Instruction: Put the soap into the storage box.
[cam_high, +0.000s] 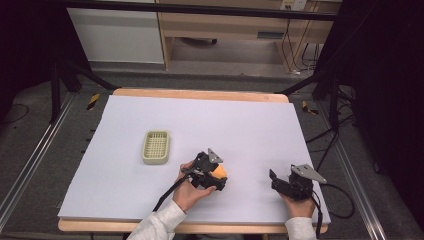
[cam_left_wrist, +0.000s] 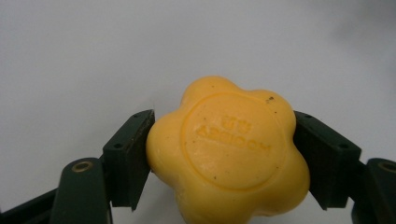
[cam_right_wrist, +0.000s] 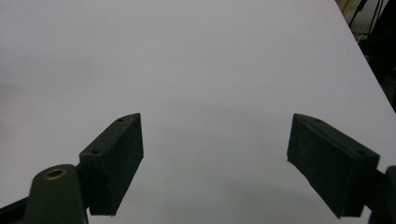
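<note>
Both left gripper (cam_left_wrist: 224, 154) jaws pinch lobed, seemingly waxy yellow soap (cam_left_wrist: 229, 151); right gripper (cam_right_wrist: 215, 163) gapes empty.

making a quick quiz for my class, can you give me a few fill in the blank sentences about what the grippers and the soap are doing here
1. The left gripper is shut on a flower-shaped soap whose colour is ____.
2. The jaws of the right gripper stand ____, with nothing between them.
3. The small ridged tray on the white table cover has ____ lying in it.
4. In the high view the tray sits to the ____ of the left gripper.

Missing words: yellow; open; nothing; left
</note>
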